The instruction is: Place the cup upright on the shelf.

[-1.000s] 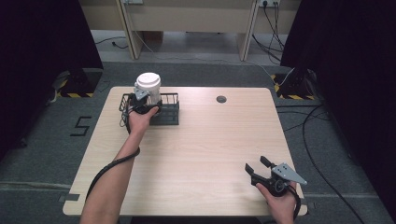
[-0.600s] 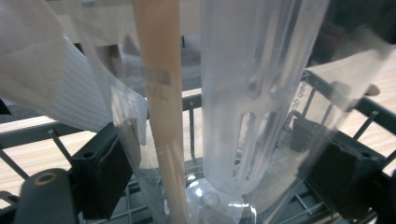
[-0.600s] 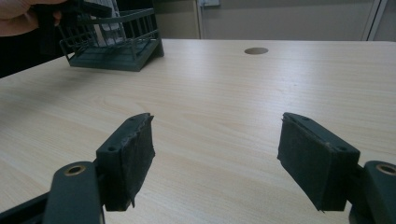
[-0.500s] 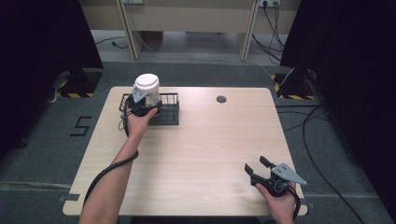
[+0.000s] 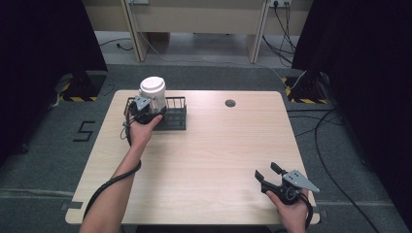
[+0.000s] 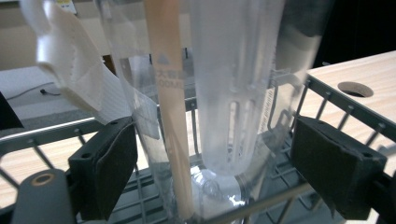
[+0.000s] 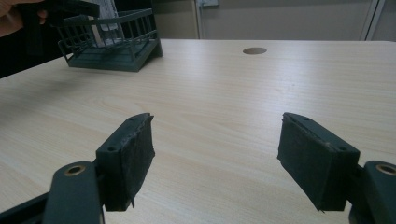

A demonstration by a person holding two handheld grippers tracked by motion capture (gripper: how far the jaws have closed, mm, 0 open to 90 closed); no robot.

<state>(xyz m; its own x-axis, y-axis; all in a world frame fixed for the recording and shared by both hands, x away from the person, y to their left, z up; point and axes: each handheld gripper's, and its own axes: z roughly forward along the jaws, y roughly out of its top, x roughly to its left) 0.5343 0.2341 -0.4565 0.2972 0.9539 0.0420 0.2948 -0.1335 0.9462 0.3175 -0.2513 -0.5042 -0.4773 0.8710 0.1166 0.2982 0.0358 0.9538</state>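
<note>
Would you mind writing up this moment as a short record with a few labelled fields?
surface: light wooden table with a round cable hole
rack: dark wire basket near the far left corner
container: clear plastic container with a white lid, standing in the basket
left gripper: at the container, jaws open on either side of it
right gripper: open, above bare tabletop near the right front corner

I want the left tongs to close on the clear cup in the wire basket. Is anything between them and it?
Nothing blocks the left tongs: the clear cup already stands between the open jaws, inside the wire basket.
</note>
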